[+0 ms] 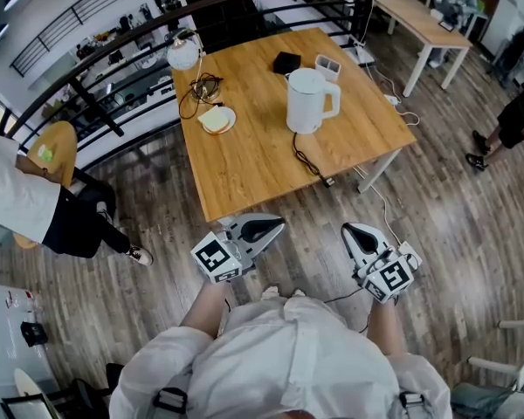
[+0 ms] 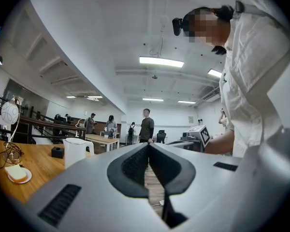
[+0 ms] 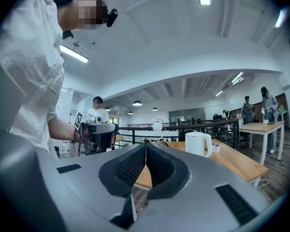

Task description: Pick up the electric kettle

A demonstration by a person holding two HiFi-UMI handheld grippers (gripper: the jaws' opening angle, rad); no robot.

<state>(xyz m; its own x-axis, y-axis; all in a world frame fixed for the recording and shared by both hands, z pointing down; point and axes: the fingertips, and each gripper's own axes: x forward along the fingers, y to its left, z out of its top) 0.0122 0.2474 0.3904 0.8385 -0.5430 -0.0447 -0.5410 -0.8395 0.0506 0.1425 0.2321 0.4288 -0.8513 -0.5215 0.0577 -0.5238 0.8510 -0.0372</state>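
The kettle [image 1: 310, 100] is standing upright at the upper centre of the wooden counter [image 1: 244, 164], its long axis vertical and its handle pointing toward the frame's right. The left claw [image 1: 275, 228] and right claw [image 1: 354, 231] are hovering lower down, just off the counter's near edge, both closed on nothing. Only the head view is showing the black cord [image 1: 307, 160] trailing from the kettle toward that edge.

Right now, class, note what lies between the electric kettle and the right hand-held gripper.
Seen in the head view: the black cord runs from the electric kettle across the table over its edge, then wooden floor before the right hand-held gripper.
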